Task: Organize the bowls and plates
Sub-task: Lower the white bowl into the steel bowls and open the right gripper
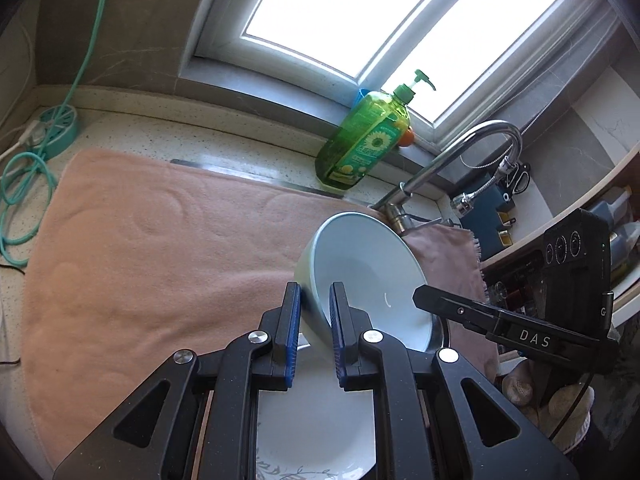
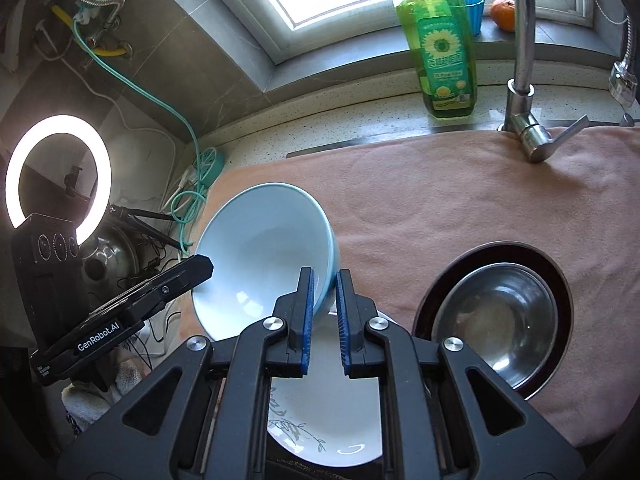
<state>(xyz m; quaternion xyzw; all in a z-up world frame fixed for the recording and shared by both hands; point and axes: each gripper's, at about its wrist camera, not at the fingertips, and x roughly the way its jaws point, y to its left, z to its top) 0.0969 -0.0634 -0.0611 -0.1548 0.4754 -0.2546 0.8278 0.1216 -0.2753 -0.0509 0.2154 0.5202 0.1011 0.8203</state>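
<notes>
Kitchen towel [image 2: 460,208] | both claws, left [image 1: 315,316] and right [image 2: 323,304], clamped on blue bowl [image 2: 260,256] rim | risk: tilted bowl slips onto plate [image 2: 324,432] below

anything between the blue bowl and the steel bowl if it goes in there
Nothing visible. The blue bowl, gripped on opposite rims by the left gripper and right gripper, hangs tilted over the white plate. The steel bowl beside it is empty, only towel around.
</notes>
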